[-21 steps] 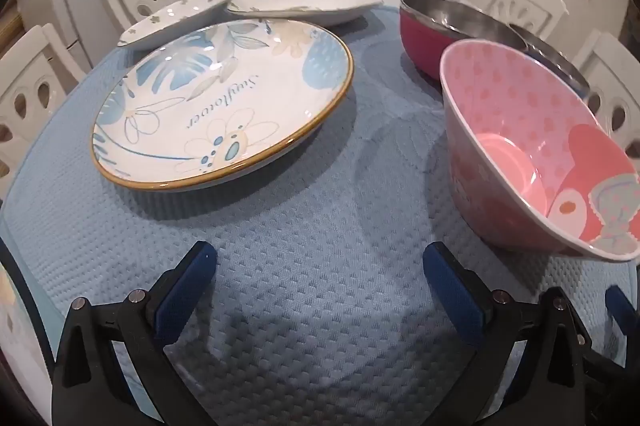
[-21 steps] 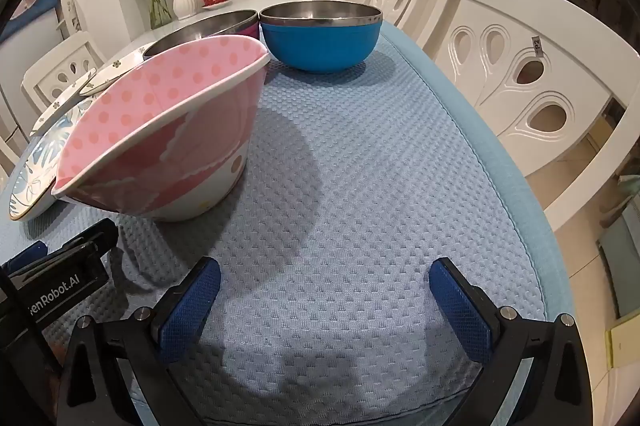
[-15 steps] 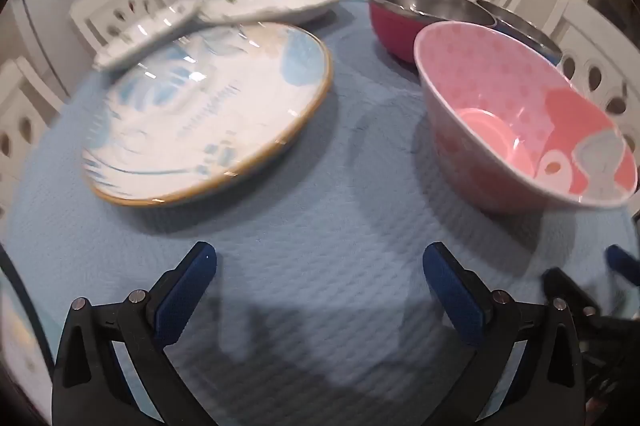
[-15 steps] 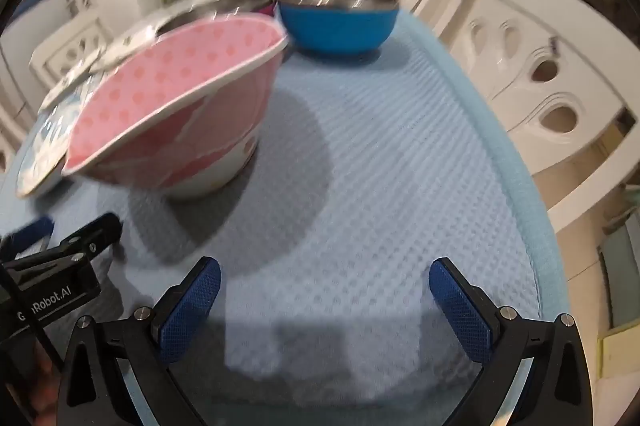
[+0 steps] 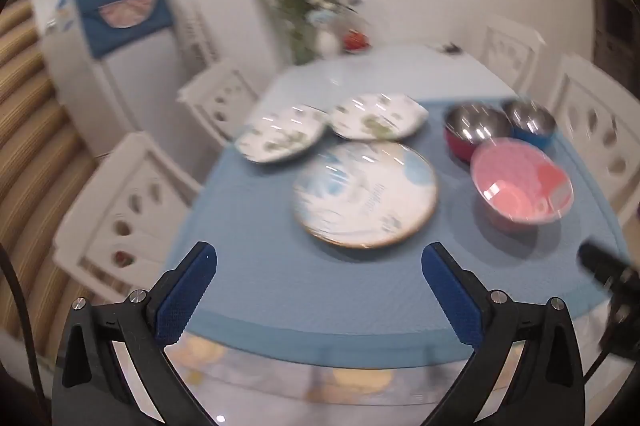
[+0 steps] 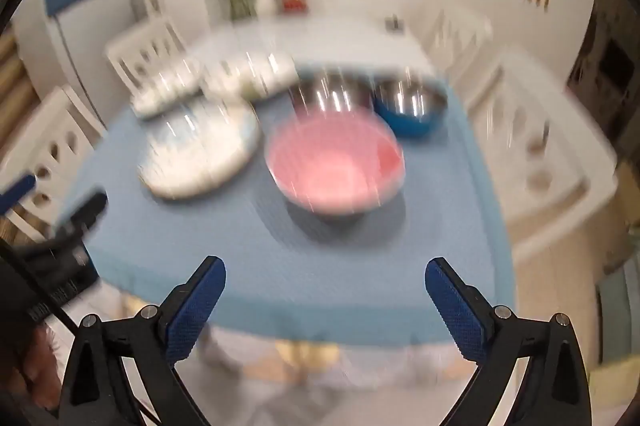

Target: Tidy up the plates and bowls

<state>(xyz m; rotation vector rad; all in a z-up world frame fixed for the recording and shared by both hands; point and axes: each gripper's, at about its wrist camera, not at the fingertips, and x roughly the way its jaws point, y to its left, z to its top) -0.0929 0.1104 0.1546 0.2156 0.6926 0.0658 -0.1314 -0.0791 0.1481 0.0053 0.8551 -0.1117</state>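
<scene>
A large round plate with blue flowers (image 5: 366, 192) lies on the blue table mat (image 5: 280, 286). Two white square plates with green flowers (image 5: 280, 138) (image 5: 378, 118) sit behind it. A pink bowl (image 5: 520, 190) stands to its right, with a red steel bowl (image 5: 476, 130) and a blue steel bowl (image 5: 530, 124) behind. My left gripper (image 5: 316, 284) is open and empty, high above the mat's near edge. My right gripper (image 6: 326, 296) is open and empty, back from the pink bowl (image 6: 334, 166). Both views are blurred.
White chairs stand on the left (image 5: 128, 202) and right (image 6: 536, 146) of the table. A vase with flowers (image 5: 304, 10) stands at the far end. A fridge with a blue cover (image 5: 116, 26) is at the back left.
Both grippers have pulled up and back from the table. The dishes now look small and far. The pink bowl sits level instead of tilted.
</scene>
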